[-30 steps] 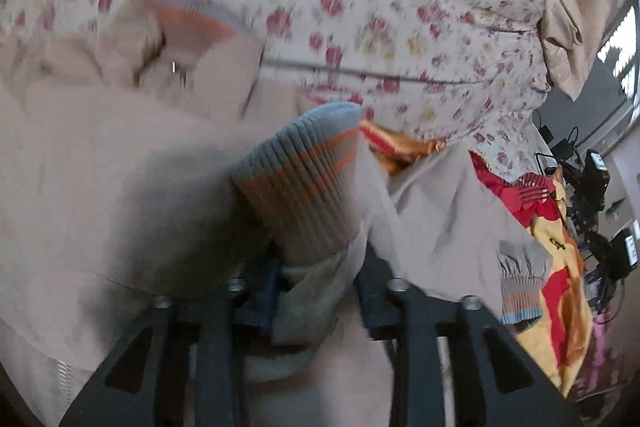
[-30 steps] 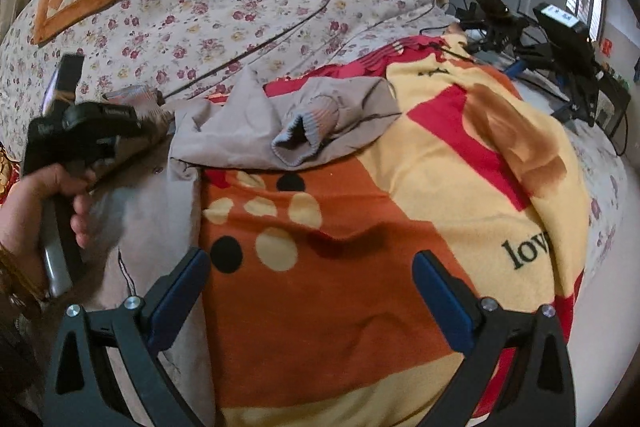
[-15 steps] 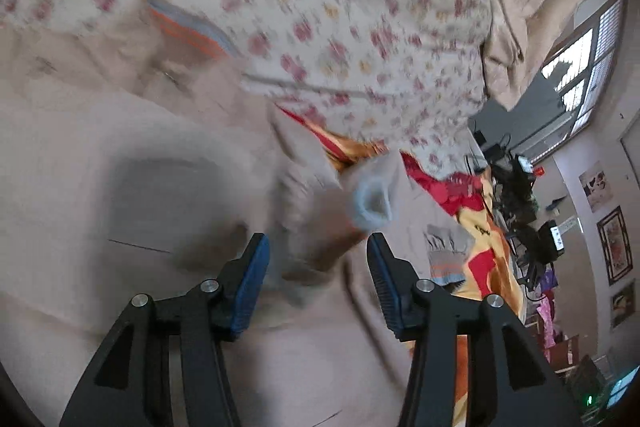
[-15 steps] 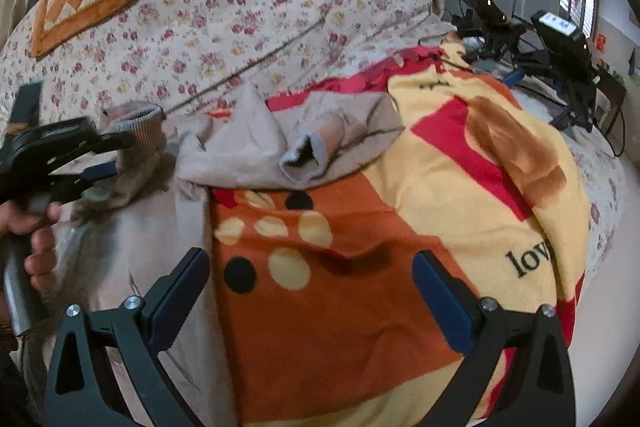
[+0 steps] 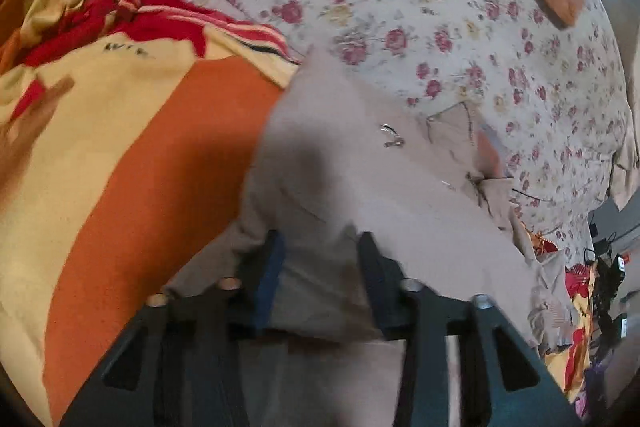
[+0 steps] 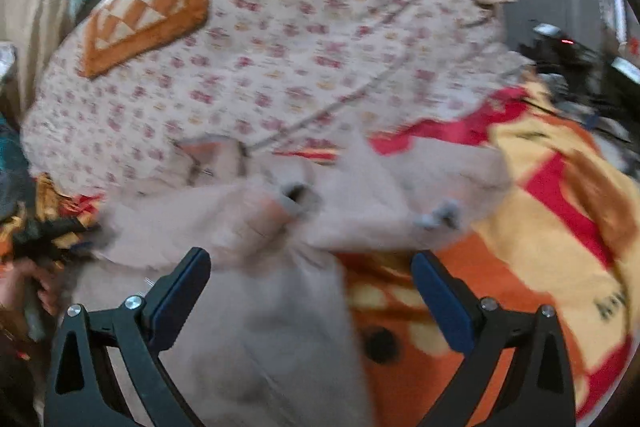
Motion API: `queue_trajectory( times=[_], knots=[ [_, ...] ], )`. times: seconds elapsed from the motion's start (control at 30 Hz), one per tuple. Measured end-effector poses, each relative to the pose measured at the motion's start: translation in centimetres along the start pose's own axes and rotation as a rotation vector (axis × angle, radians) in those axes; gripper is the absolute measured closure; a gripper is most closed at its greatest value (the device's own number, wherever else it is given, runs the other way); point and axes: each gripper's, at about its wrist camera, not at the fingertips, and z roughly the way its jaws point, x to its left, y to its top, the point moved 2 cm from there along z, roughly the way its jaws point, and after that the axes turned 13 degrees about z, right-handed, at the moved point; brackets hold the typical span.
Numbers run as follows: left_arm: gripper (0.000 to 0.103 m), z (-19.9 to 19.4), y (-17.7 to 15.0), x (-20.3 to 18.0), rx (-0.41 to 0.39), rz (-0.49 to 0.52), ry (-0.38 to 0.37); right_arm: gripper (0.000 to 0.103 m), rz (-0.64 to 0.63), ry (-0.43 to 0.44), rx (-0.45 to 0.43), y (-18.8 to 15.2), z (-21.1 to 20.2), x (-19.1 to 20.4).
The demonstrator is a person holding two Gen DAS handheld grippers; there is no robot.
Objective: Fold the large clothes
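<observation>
Beige jacket lies half-folded, sleeves in; left tool closing on its cloth, right tool wide, empty.

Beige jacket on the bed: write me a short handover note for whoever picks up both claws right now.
Left claw: jaws closing with beige jacket fabric between them, near the jacket's side edge.
Right claw: open, empty, above the jacket body where it meets the orange and yellow blanket.
Jacket lies on the blanket and floral bedspread. Both sleeves, with grey ribbed cuffs, are laid in across the chest.
Done: sleeves folded inward.
Left: fold the sides or body over, flatten, finish. Views are blurred, so check the left grip before pulling.
</observation>
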Motion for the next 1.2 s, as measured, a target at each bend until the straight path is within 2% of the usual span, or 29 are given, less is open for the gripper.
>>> queue_trajectory(
  times=[0.1, 0.13, 0.23, 0.3, 0.37, 0.5, 0.6, 0.77, 0.93, 1.07, 1.2],
  knots=[
    [0.080, 0.0, 0.2, -0.4, 0.009, 0.008, 0.010, 0.008, -0.081, 0.049, 0.055, 1.3, 3.1, 3.5],
    [0.080, 0.1, 0.2, -0.6, 0.013, 0.020, 0.020, 0.018, -0.098, 0.061, 0.072, 1.6, 3.9, 4.3],
    [0.080, 0.1, 0.2, -1.0, 0.014, 0.042, 0.054, 0.030, -0.165, 0.114, 0.147, 1.9, 7.8, 7.0],
    [0.079, 0.3, 0.1, -1.3, 0.010, 0.054, 0.076, 0.034, -0.200, 0.085, 0.165, 1.6, 10.4, 7.3],
    [0.073, 0.3, 0.1, -1.6, 0.004, 0.050, 0.085, 0.035, -0.194, 0.065, 0.190, 1.1, 12.3, 6.2],
    [0.067, 0.5, 0.2, -1.9, 0.007, 0.047, 0.088, 0.037, -0.157, -0.042, 0.287, -0.2, 16.2, 3.2],
    [0.067, 0.5, 0.2, -1.9, 0.008, 0.037, 0.088, 0.036, -0.187, -0.064, 0.284, -0.8, 16.4, 2.8],
    [0.067, 0.4, 0.2, -1.5, 0.016, 0.016, 0.056, 0.014, -0.227, -0.048, 0.307, -1.5, 16.7, 3.3],
    [0.067, 0.5, 0.1, -1.9, 0.020, 0.044, 0.067, 0.010, -0.193, 0.000, 0.341, -1.1, 16.9, 2.6],
    [0.067, 0.6, 0.1, -2.4, 0.025, 0.092, 0.096, 0.009, -0.204, 0.005, 0.338, -1.2, 16.8, 2.7],
    [0.066, 0.5, 0.1, -2.3, 0.021, 0.094, 0.092, 0.011, -0.191, 0.008, 0.284, -0.4, 15.3, 3.3]
  ],
)
